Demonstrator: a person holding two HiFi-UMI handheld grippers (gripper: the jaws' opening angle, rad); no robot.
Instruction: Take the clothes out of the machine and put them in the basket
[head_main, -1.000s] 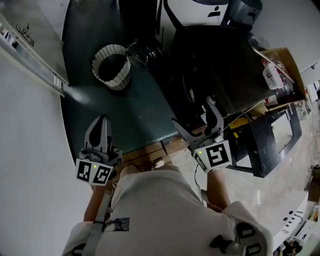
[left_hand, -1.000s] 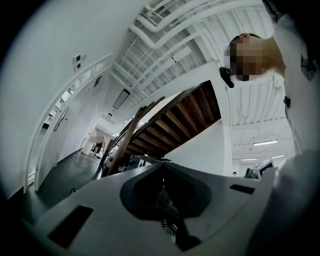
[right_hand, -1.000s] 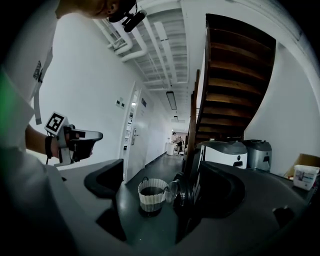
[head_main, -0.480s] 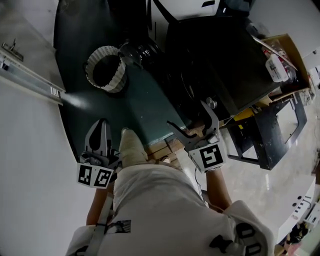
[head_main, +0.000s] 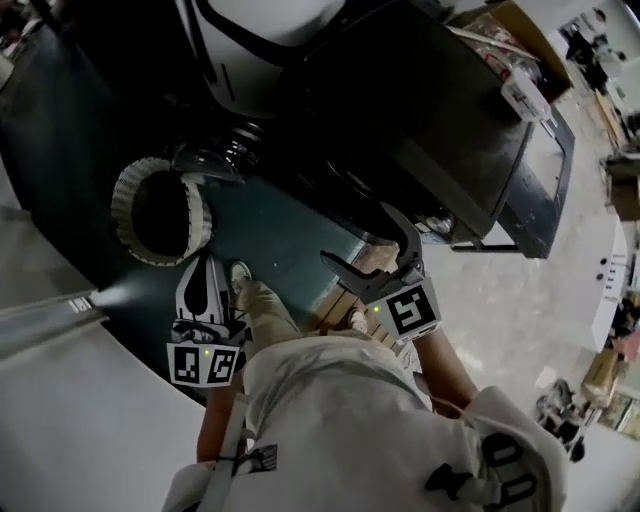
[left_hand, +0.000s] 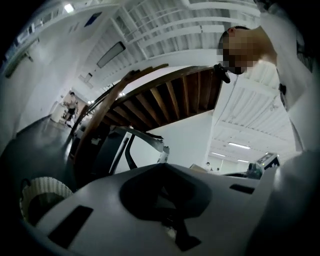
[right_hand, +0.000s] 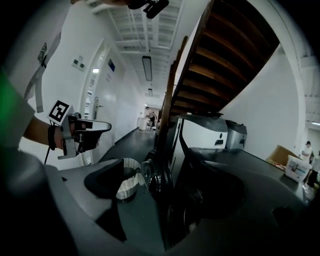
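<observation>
The right gripper (head_main: 356, 234) holds its jaws wide apart with nothing in them. In its own view, the gap between them frames the round door (right_hand: 151, 176) of the machine (head_main: 420, 100), which stands open straight ahead. The left gripper (head_main: 207, 266) has its jaws pressed together and empty. Just beyond its tip the white woven basket (head_main: 160, 210) sits on the dark floor (head_main: 270, 225), close beside the open door.
</observation>
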